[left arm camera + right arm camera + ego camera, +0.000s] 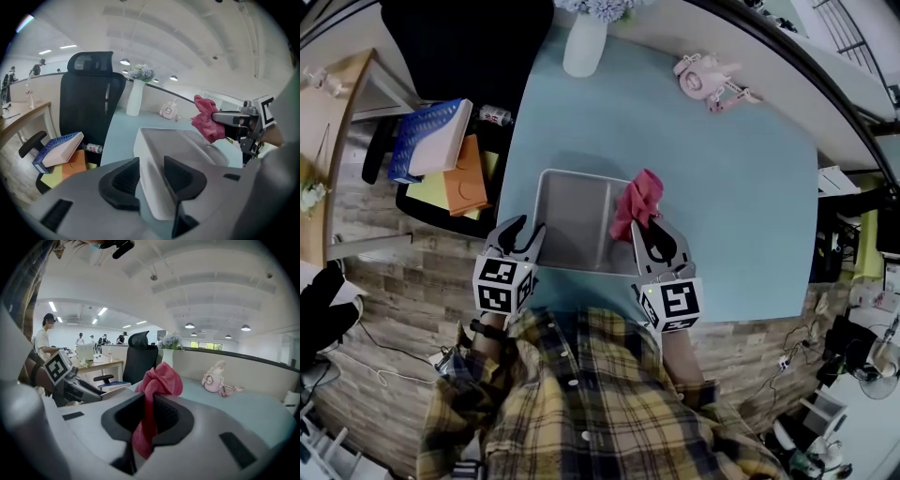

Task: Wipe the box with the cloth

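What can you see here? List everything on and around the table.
table: one, light blue, centre
box: one, grey, table's near edge
cloth: one, pink, held above the box's right side
vase: one, white, holding flowers, far edge
toy: one, pink, far right
chair: one, black, left of table
basket: one, blue, left of table
folder: one, orange, beside basket
left claw: grey, open, astride the box's near left corner
right claw: grey, shut on cloth
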Action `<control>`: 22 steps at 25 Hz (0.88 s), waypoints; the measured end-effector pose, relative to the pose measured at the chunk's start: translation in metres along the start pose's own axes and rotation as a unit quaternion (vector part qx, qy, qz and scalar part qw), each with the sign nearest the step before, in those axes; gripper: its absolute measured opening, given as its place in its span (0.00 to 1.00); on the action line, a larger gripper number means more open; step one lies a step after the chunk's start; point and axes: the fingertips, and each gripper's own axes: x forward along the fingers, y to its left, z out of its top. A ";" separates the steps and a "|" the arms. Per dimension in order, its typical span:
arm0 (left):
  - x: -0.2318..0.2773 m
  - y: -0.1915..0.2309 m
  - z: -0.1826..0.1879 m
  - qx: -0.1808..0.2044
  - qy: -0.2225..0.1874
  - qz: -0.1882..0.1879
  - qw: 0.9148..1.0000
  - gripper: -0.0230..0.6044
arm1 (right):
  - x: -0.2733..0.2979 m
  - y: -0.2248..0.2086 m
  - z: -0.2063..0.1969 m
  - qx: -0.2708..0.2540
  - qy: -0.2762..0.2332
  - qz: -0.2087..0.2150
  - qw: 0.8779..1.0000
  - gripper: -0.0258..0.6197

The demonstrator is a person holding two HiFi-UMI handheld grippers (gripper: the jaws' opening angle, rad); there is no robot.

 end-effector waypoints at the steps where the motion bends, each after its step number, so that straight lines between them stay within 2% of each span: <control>1: 0.001 0.000 -0.001 -0.002 0.000 -0.001 1.000 0.29 | 0.002 0.002 0.000 -0.001 0.001 0.003 1.000 0.12; 6: 0.002 -0.002 -0.001 -0.011 -0.002 -0.016 1.000 0.25 | 0.009 0.010 0.002 -0.008 0.000 0.018 1.000 0.12; 10: 0.003 -0.007 -0.001 -0.009 -0.006 -0.020 1.000 0.19 | 0.016 0.017 0.006 -0.019 -0.001 0.035 0.999 0.12; 16: 0.002 -0.007 -0.001 -0.021 -0.008 -0.025 0.999 0.19 | 0.030 0.028 0.017 -0.041 -0.009 0.061 0.997 0.12; 22: 0.003 -0.006 -0.002 -0.034 -0.008 -0.035 0.999 0.19 | 0.058 0.049 0.026 -0.086 -0.005 0.108 0.990 0.12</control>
